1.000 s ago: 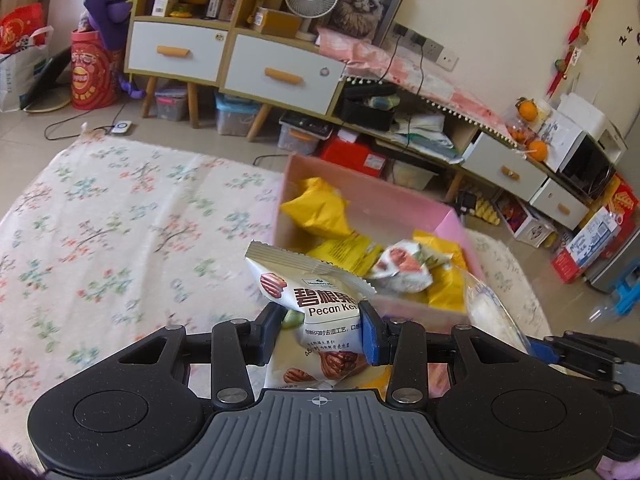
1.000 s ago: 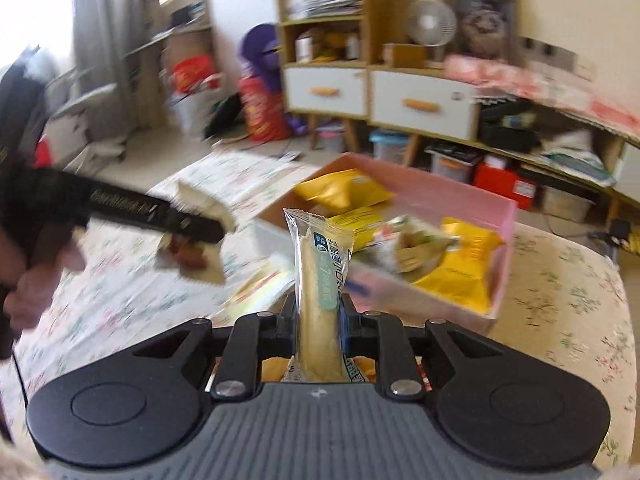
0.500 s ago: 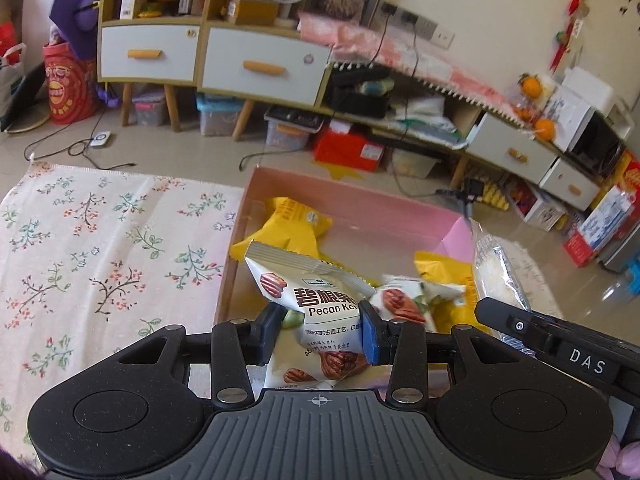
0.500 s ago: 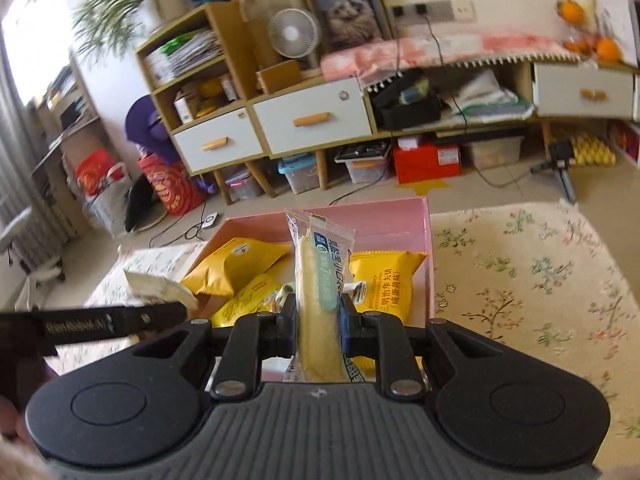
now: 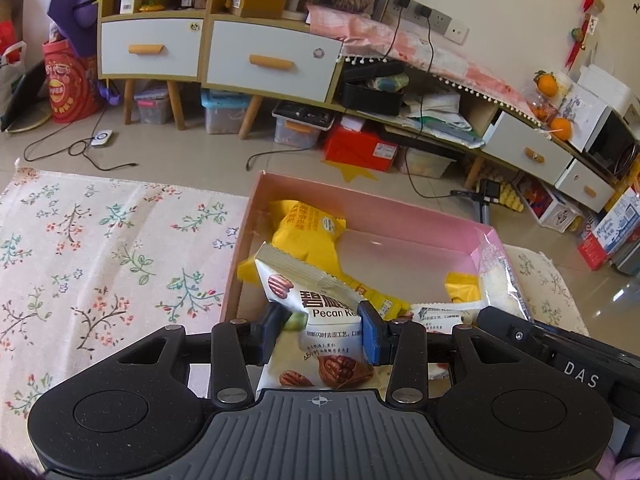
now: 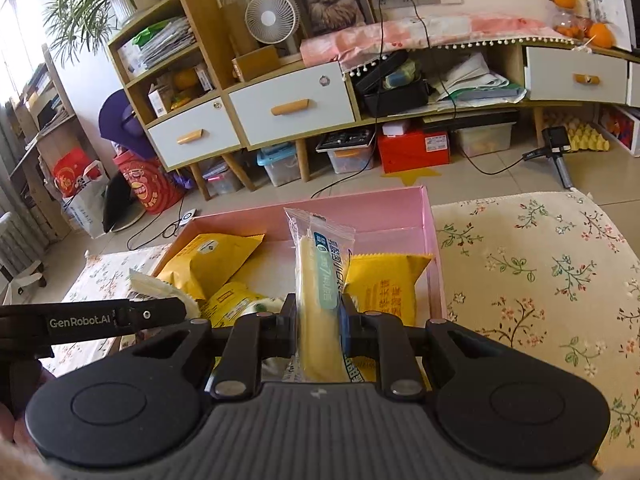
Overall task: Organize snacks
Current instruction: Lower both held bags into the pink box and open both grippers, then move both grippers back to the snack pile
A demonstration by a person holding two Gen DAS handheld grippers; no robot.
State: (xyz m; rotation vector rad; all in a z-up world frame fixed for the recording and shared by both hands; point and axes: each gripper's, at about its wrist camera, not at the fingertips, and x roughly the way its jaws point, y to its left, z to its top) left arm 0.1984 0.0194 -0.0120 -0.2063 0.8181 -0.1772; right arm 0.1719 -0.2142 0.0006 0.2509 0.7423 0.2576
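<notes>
My left gripper [image 5: 320,336] holds a white pecan packet [image 5: 320,316] over the near left corner of the pink box [image 5: 400,216]. Its jaws are opening, but the pads still touch the packet's sides. My right gripper [image 6: 319,320] is shut on a long yellow snack stick in a clear wrapper [image 6: 320,276], upright above the box's near side [image 6: 434,248]. Yellow packets [image 6: 212,256] [image 6: 384,280] and a white packet [image 5: 440,314] lie in the box. Each gripper shows at the edge of the other's view, close beside it.
The box sits on a table under a floral cloth [image 5: 100,260] that spreads to both sides [image 6: 540,280]. Beyond the table's far edge are a tiled floor with cables and a low cabinet with drawers [image 5: 272,64]. A hand [image 6: 12,420] grips the left tool.
Both grippers have moved in over the pink box with their packets still in them. The right gripper has rolled, so its view now stands level. The box looks closer and more centred.
</notes>
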